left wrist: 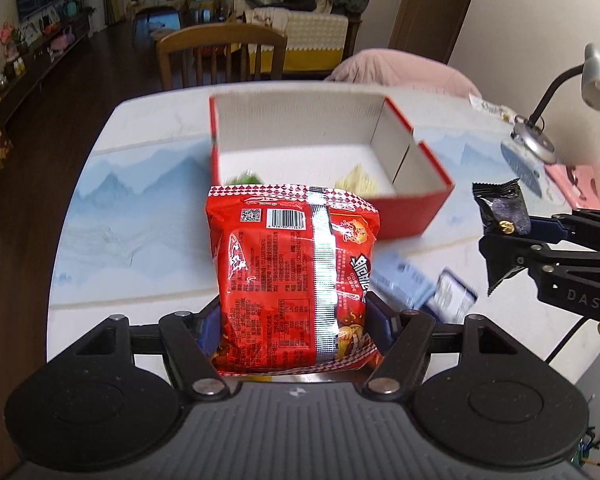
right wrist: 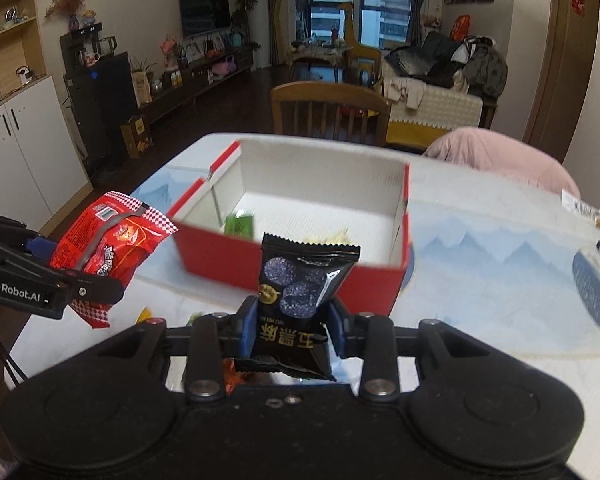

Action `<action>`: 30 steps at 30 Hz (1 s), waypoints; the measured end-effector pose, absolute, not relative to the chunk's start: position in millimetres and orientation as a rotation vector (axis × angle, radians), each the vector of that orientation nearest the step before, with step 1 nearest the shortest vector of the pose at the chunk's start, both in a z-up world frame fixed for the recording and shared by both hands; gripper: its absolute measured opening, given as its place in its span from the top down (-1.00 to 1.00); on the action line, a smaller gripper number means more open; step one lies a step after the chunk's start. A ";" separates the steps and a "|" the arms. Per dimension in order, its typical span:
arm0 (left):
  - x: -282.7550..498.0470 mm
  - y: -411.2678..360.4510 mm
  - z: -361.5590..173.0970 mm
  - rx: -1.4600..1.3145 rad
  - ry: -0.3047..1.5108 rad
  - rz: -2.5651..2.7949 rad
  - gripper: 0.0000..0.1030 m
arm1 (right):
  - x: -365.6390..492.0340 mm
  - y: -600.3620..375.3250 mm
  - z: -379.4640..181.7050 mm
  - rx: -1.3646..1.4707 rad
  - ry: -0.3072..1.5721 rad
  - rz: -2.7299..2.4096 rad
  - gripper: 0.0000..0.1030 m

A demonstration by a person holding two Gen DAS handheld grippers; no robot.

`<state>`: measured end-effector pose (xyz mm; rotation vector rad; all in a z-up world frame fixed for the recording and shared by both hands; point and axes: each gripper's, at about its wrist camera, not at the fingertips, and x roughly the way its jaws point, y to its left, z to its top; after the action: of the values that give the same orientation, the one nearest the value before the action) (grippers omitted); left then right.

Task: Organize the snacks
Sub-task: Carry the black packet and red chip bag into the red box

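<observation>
My left gripper [left wrist: 294, 326] is shut on a red snack bag [left wrist: 292, 272] and holds it above the table, just short of the red box [left wrist: 412, 212]. The bag also shows in the right wrist view [right wrist: 108, 248]. My right gripper [right wrist: 292, 324] is shut on a black snack packet [right wrist: 300, 292], held in front of the same red box [right wrist: 220, 264]. That packet shows in the left wrist view [left wrist: 500, 216]. Inside the box lie a green packet [right wrist: 240, 224] and a yellowish packet [left wrist: 358, 180].
The white table [left wrist: 140, 240] has a blue mountain pattern. Blue-white packets [left wrist: 420, 284] lie on it near the box. A desk lamp [left wrist: 556, 104] stands at the right edge. A wooden chair [right wrist: 328, 108] and a pink cushion [right wrist: 500, 156] sit behind the table.
</observation>
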<state>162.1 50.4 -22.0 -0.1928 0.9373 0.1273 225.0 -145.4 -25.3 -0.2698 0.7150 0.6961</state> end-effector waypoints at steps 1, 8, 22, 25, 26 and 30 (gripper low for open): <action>167.9 49.7 -18.6 -0.185 0.929 0.129 -0.36 | 231.3 -143.7 -21.7 -0.270 0.707 0.696 0.33; 213.3 51.5 2.1 -0.147 0.886 0.153 -0.36 | 273.6 -133.1 -7.5 -0.268 0.684 0.695 0.33; 309.2 74.9 -8.7 -0.155 0.943 0.219 -0.36 | 357.8 -98.7 -17.3 -0.294 0.737 0.697 0.33; 326.8 78.6 -16.0 -0.142 0.956 0.238 -0.36 | 371.9 -90.7 -26.4 -0.310 0.759 0.698 0.33; 332.6 80.1 -19.1 -0.138 0.962 0.246 -0.36 | 376.8 -87.4 -29.8 -0.313 0.772 0.701 0.33; 355.3 88.1 -33.7 -0.138 1.003 0.271 -0.36 | 397.8 -76.2 -44.8 -0.317 0.826 0.710 0.33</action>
<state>355.3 88.1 -33.7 -0.1381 1.0031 0.2711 397.8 -76.2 -44.8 -0.3168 0.8261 0.7102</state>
